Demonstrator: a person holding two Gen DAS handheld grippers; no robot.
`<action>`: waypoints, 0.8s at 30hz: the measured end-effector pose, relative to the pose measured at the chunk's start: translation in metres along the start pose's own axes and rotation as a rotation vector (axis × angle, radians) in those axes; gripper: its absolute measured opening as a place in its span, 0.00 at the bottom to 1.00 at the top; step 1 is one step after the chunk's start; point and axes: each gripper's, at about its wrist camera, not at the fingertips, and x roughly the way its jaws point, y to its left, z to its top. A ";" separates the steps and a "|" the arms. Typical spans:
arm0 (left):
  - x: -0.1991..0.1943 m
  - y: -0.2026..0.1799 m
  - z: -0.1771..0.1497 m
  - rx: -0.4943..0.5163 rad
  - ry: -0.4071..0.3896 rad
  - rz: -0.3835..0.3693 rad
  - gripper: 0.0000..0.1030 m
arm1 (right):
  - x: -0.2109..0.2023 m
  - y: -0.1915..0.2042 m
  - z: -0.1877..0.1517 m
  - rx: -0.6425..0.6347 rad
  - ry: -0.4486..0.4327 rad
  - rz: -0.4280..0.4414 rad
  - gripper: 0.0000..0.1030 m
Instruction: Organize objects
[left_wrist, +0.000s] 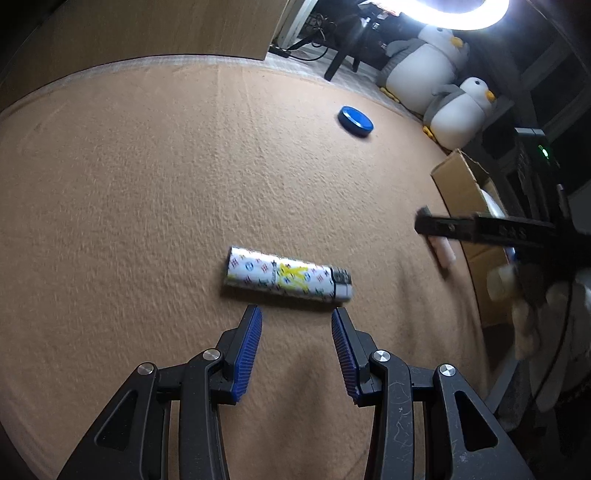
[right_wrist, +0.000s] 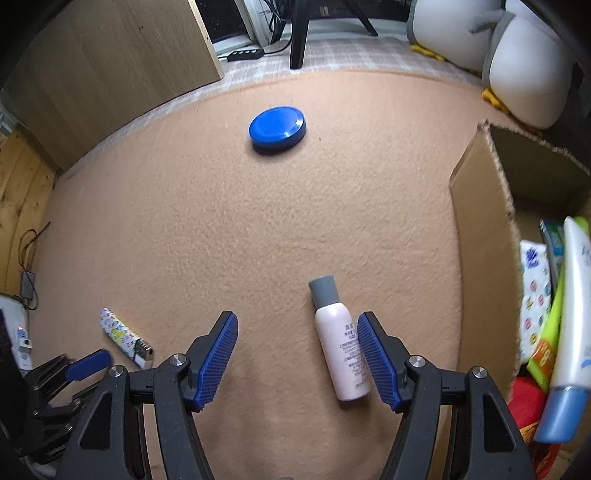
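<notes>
Peach-coloured carpet (right_wrist: 258, 229) fills both views and carries everything else. One cardboard box (right_wrist: 480, 236) stands at three o'clock in the right wrist view, already holding a white tube, a printed packet and other packs. Two plush penguins (left_wrist: 436, 70) sit beyond the carpet's far edge at one o'clock in the left wrist view. Three loose things remain on the carpet: one blue round tin (right_wrist: 277, 129) at twelve o'clock, one pink spray bottle (right_wrist: 341, 354) with a grey cap, one patterned lighter (left_wrist: 286, 277).

The step in hand looks like a double approach — each tong lining up on its own piece. The right gripper (right_wrist: 297, 360) is released, jaws apart and empty; the bottle lies lengthwise inside the gap, close against the right-hand pad, whether touching I cannot tell. The left gripper (left_wrist: 297, 350) is also released and empty, with the lighter lying crosswise just beyond its tips at twelve o'clock.

Next, likely: shift the right tong rightwards to centre the bottle — then clench; the left must advance over the lighter.
</notes>
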 end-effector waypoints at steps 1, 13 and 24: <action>0.001 0.001 0.002 -0.001 0.000 -0.004 0.43 | 0.000 0.001 -0.002 0.008 0.004 0.011 0.62; 0.027 -0.018 0.043 0.083 0.007 0.073 0.53 | -0.004 -0.002 -0.027 0.038 -0.022 0.026 0.62; 0.044 -0.051 0.045 0.216 0.006 0.240 0.38 | -0.003 0.004 -0.035 -0.062 -0.084 -0.079 0.48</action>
